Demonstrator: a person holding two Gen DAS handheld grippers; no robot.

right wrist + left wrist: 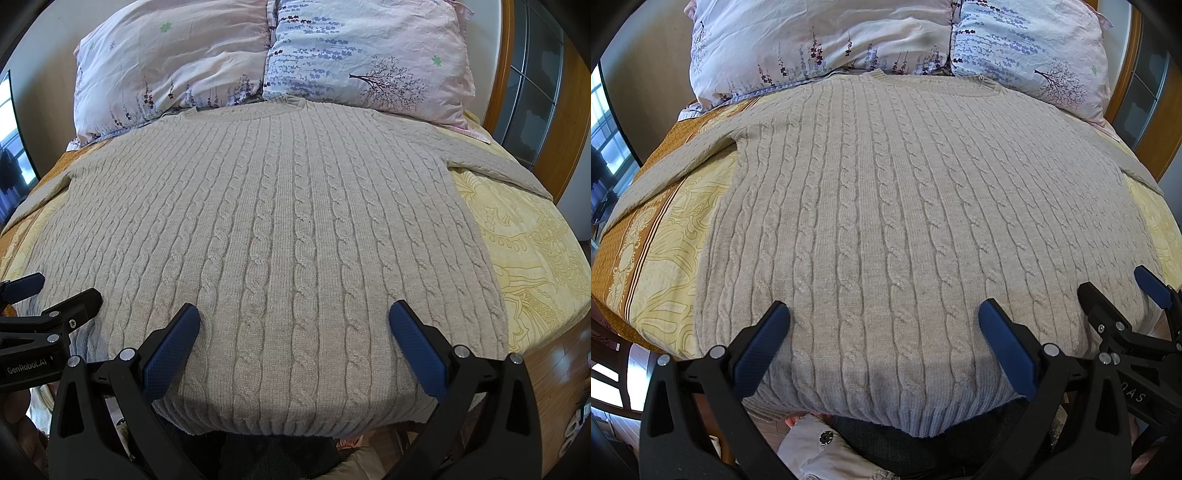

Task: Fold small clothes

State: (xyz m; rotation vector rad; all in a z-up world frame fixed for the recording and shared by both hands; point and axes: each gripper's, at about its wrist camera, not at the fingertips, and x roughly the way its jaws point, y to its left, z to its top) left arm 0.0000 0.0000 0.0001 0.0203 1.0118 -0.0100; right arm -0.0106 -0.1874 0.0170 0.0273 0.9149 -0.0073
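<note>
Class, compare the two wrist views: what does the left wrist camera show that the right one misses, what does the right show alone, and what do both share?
Only the left wrist view shows the brown patterned border of the bedcover and the left sleeve lying across it. Only the right wrist view shows the wooden floor beside the bed and the right sleeve laid out. Both show the beige sweater spread flat, floral pillows beyond its collar, and the left gripper and right gripper open above the hem.
</note>
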